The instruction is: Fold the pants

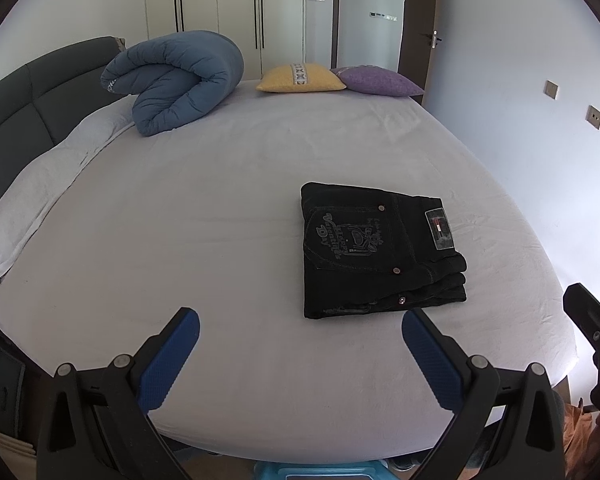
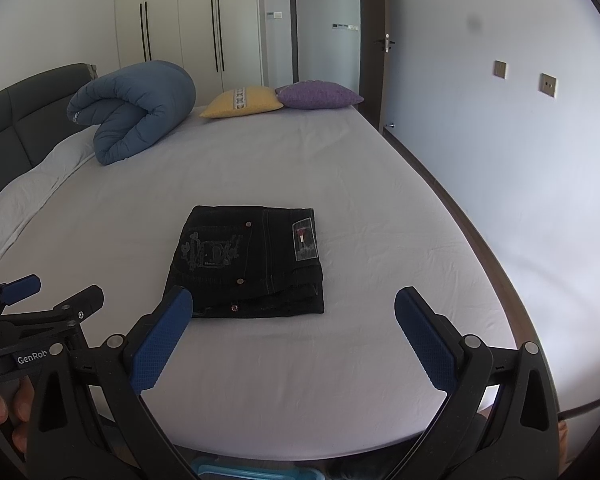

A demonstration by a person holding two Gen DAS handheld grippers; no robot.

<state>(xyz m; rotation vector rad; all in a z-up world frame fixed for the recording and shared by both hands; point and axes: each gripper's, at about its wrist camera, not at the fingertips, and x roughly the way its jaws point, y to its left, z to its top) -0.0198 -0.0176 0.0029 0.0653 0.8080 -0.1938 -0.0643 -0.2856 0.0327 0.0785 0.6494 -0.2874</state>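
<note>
Black pants lie folded into a compact rectangle on the white bed sheet, back pocket embroidery and waistband label facing up. They also show in the right wrist view. My left gripper is open and empty, held above the bed's near edge, left of and nearer than the pants. My right gripper is open and empty, just nearer than the pants, its left finger overlapping the pants' near left corner in the view. The left gripper also shows at the left edge of the right wrist view.
A rolled blue duvet sits at the far left by the dark headboard. A yellow cushion and a purple cushion lie at the far edge. White pillows line the left. A wall runs along the right.
</note>
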